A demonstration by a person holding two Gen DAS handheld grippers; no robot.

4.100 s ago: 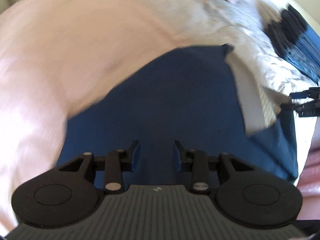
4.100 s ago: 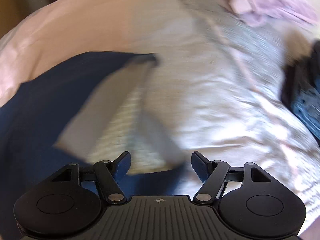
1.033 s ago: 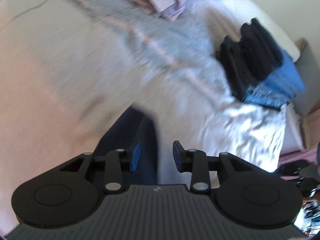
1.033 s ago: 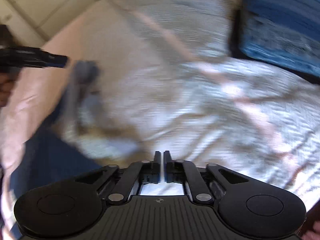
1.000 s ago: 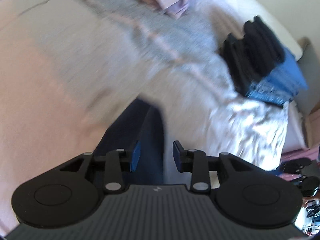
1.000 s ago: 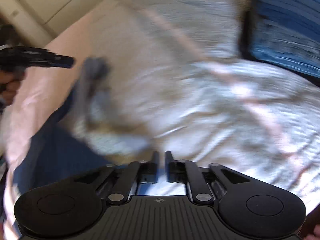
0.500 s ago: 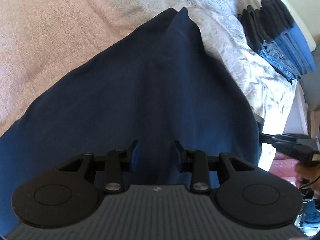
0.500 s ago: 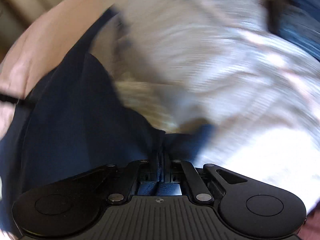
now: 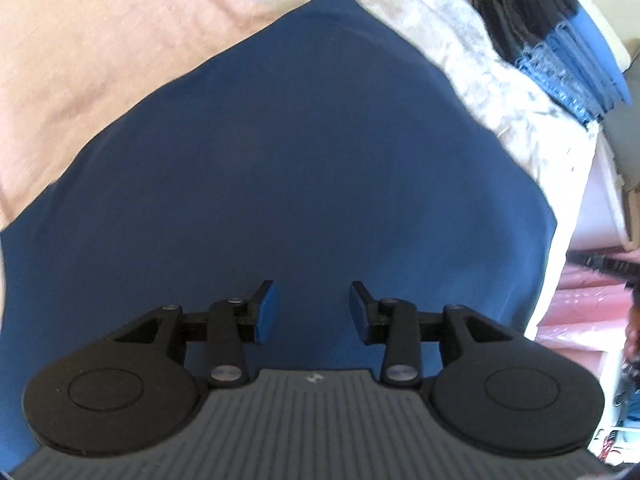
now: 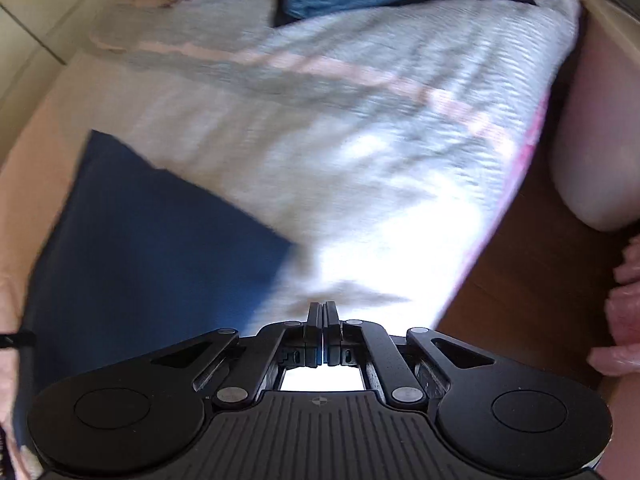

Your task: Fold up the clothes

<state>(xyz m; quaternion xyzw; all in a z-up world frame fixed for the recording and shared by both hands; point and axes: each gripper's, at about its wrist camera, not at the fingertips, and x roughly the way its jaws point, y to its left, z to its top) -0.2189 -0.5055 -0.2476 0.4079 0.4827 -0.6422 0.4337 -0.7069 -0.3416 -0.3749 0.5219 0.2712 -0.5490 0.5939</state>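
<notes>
Lying flat on bed (image 9: 100, 52): navy garment (image 9: 304, 152). Left gripper (image 9: 313, 307) hovers over it, fingers apart, empty. Right gripper (image 10: 323, 316) fully closed, empty, beside garment edge. Risk: dragging a finger across cloth would wrinkle the spread layer.

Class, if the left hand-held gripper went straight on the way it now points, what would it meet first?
Most likely the navy garment: it fills the view ahead of the open left hand-held gripper. How far off is unclear.

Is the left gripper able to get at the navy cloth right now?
Probably yes. The left gripper is open with the navy cloth spread flat directly ahead of its fingers, and nothing lies on the cloth.
</notes>
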